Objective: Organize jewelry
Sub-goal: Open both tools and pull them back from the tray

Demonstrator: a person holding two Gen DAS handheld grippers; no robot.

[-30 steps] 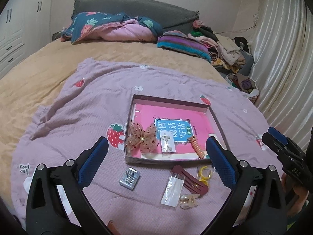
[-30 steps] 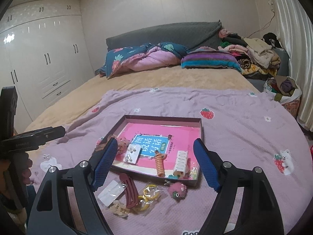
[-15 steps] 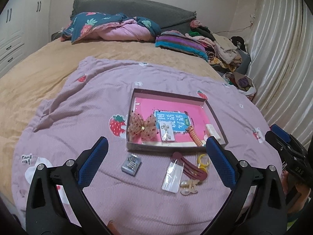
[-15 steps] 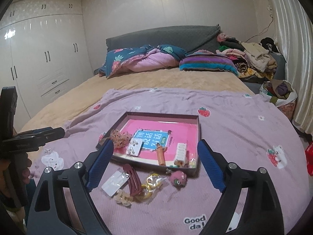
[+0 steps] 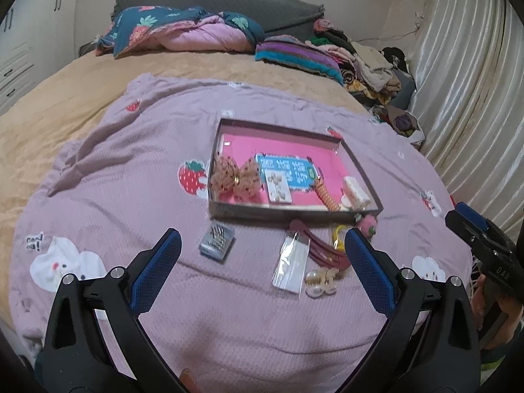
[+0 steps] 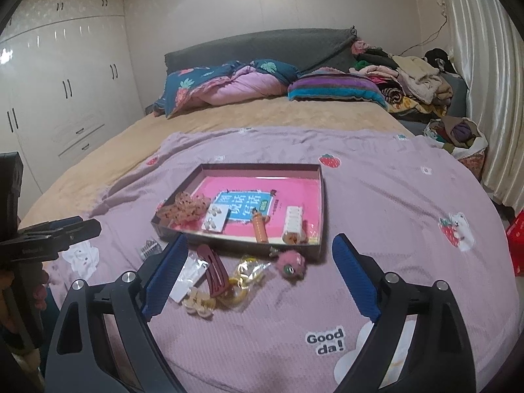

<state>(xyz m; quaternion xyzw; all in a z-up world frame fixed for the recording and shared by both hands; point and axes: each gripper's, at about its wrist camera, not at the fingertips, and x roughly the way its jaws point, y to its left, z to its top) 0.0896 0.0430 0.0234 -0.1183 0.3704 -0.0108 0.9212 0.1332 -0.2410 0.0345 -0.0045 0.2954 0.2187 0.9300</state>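
Note:
A shallow box (image 5: 229, 210) with a pink lining lies on the lilac blanket. It holds a dotted bow (image 5: 234, 178), an earring card (image 5: 278, 187), an orange spiral tie (image 5: 325, 195) and a white claw clip (image 5: 354, 193). In front of it lie a small clear case of pins (image 5: 216, 243), a clear bag (image 5: 291, 266), a maroon hair clip (image 6: 214, 270), a pearl bow clip (image 6: 198, 303), a yellow piece in plastic (image 6: 247, 270) and a pink fuzzy ball (image 6: 291, 263). My left gripper (image 5: 262, 234) hangs open short of these items. My right gripper (image 6: 260, 239) is open too, nothing between its fingers.
The blanket (image 6: 393, 196) covers the near part of a tan bed. Folded quilts (image 6: 229, 86) and a clothes pile (image 6: 409, 82) sit at the headboard. White wardrobes (image 6: 65, 98) stand left, a curtain (image 5: 475, 98) right.
Both cameras have drawn back and sunk, so the box and loose items sit farther off and higher in view. The right gripper's jaws stand a little wider.

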